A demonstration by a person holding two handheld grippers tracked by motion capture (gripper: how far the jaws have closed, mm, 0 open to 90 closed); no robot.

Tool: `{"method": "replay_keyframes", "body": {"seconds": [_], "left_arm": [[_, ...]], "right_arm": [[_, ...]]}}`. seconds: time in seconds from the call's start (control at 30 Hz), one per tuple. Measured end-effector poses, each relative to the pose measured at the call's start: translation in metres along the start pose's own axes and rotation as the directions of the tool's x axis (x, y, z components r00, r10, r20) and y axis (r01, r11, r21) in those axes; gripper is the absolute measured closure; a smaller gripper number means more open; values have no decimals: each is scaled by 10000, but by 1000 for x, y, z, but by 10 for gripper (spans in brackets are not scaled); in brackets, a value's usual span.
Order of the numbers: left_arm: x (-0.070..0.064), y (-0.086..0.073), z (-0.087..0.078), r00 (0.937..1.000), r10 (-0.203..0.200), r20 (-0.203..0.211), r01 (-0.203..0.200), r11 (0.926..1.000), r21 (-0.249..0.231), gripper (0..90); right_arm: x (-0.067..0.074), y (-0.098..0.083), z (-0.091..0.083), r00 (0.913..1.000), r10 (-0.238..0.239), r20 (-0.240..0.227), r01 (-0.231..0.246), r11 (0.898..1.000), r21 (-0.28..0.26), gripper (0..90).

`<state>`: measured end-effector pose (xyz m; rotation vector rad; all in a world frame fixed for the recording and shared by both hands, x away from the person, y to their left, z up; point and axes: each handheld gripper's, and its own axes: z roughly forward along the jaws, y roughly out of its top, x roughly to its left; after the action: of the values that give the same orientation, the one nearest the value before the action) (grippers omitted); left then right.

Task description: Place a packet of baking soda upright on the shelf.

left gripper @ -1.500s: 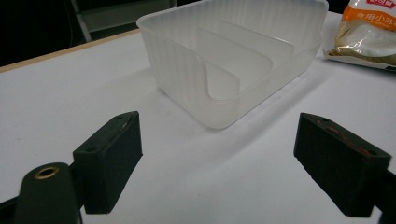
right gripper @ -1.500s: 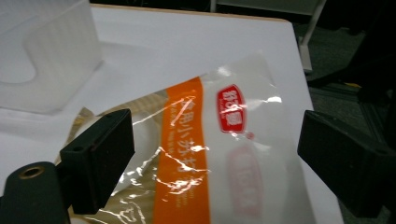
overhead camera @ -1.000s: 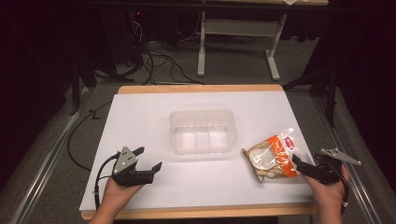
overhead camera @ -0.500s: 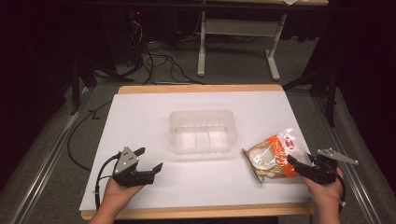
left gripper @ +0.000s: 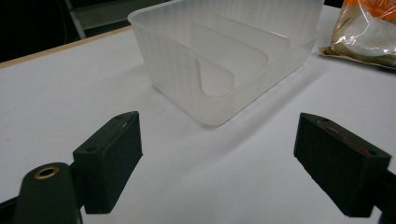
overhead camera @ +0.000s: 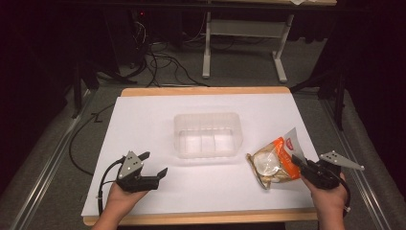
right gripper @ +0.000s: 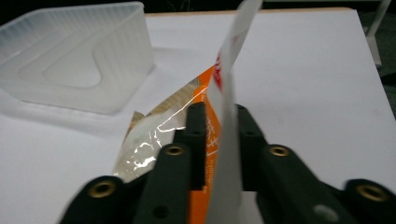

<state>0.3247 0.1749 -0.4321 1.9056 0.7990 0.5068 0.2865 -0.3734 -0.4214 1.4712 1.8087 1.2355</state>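
Right gripper view showed the right gripper (right gripper: 217, 135) with its jaws closed on the edge of the orange and clear plastic snack bag (right gripper: 187, 126), which lay on the white table (overhead camera: 158, 120) just beside the translucent plastic container (overhead camera: 208, 134). To lift it well, the grip probably needed to stay firm, because the thin film could slip. The left gripper (left gripper: 219, 168) held its jaws wide, with nothing between them. The container, with dividers inside, looked empty.
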Motion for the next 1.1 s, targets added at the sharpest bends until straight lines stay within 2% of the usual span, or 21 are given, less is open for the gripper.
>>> {"method": "replay_keyframes", "body": {"seconds": [0.13, 0.27, 0.5, 0.77, 0.93, 1.1], "left_arm": [[0, 0, 0, 10000, 2, 5, -2, 10000, 0, 158], [0, 0, 0, 10000, 7, 7, -7, 10000, -4, 158], [0, 0, 0, 10000, 40, 35, -40, 10000, 24, 158], [0, 0, -1, 10000, 39, 22, -39, 10000, -3, 157], [0, 0, -1, 10000, 51, 5, -51, 10000, 13, 158], [0, -1, -2, 10000, 64, -38, -63, 10000, 41, 158]], "right_arm": [[6, 4, -4, 9998, -92, -170, 87, 9994, -326, 900], [23, 10, -6, 9978, -559, -362, 533, 9961, -697, 900], [43, 17, -8, 9939, -819, -740, 729, 9904, -1179, 900], [61, 22, -8, 9878, -1132, -1073, 986, 9862, -1327, 900], [76, 27, -8, 9838, -1490, -996, 1340, 9807, -1426, 900], [80, 30, -7, 9839, -1520, -941, 1370, 9793, -1492, 900]]}}
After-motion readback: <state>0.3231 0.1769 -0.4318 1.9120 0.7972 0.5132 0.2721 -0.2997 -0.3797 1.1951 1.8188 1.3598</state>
